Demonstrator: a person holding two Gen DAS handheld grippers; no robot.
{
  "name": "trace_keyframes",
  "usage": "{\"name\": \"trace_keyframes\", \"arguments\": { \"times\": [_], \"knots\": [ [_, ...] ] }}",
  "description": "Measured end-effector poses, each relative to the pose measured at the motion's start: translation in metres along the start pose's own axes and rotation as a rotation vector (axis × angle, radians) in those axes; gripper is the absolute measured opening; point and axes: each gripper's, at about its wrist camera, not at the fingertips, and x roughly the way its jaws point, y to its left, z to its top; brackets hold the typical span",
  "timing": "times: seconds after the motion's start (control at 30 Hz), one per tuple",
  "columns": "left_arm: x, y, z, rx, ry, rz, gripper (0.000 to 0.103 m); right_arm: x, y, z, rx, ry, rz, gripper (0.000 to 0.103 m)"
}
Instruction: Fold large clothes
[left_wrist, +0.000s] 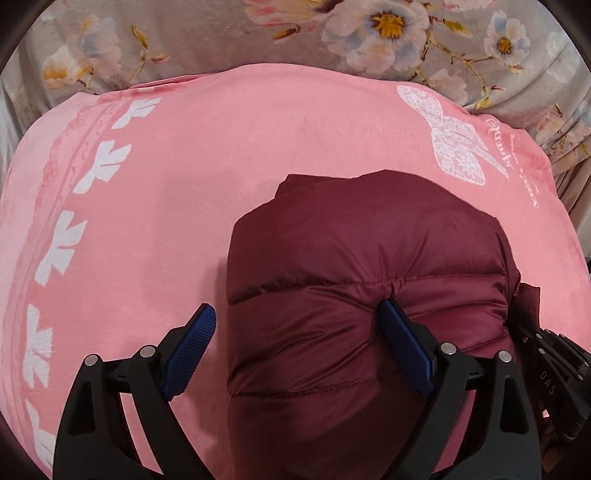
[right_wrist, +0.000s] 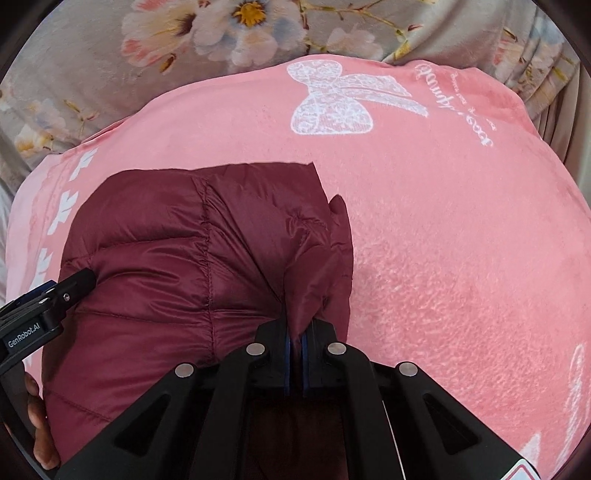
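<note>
Your jacket, a maroon quilted puffer, lies folded into a thick bundle on the pink blanket, which is spread over a grey floral bedspread. Your right gripper is clamped on a gathered ridge of the jacket's fabric at its near right edge: the blue pads stand almost together with a thin pleat of maroon cloth pinched between them, and the cloth puckers toward that pinch. Your left gripper has its jaws wide apart; the right-hand finger presses into a quilted seam on top of the bundle, denting it, while the left-hand finger hangs over bare blanket just beside the jacket's left edge, so nothing is gripped there. From the right wrist view, the tip of that left gripper shows at the far left, touching the jacket's upper left fold, and part of your hand appears at the lower left edge behind it. From the left wrist view, the right gripper's black body sits at the lower right, against the jacket's side. A white lace bow print and a line of script mark the blanket beyond the jacket, and a row of white leaf shapes runs along the blanket's left border.
</note>
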Motion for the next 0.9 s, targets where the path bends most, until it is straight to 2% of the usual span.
{"name": "trace_keyframes", "arguments": {
  "times": [0.23, 0.43, 0.53, 0.6, 0.73, 0.83, 0.9],
  "knots": [
    [0.014, -0.005, -0.008, 0.015, -0.036, 0.040, 0.095, 0.012, -0.007, -0.014, 0.056, -0.055, 0.046, 0.004],
    [0.027, 0.002, -0.014, -0.035, -0.042, -0.001, 0.098, 0.015, -0.013, -0.022, 0.087, -0.110, 0.085, 0.002],
    [0.026, 0.002, -0.012, -0.032, -0.039, -0.006, 0.098, 0.013, -0.020, -0.019, 0.098, -0.086, 0.121, 0.003],
    [0.020, 0.002, -0.007, -0.002, -0.028, -0.007, 0.098, -0.005, -0.022, -0.013, 0.105, -0.064, 0.099, 0.007],
    [-0.005, 0.010, 0.023, -0.006, -0.062, 0.010, 0.096, -0.048, -0.016, 0.007, 0.074, -0.161, 0.068, 0.009],
    [-0.016, 0.006, 0.052, -0.026, -0.090, 0.019, 0.096, -0.053, -0.011, 0.032, 0.095, -0.177, 0.103, 0.009],
    [-0.012, -0.006, 0.067, -0.017, -0.088, 0.034, 0.096, -0.043, -0.002, 0.049, 0.094, -0.177, 0.092, 0.009]
  ]
}}
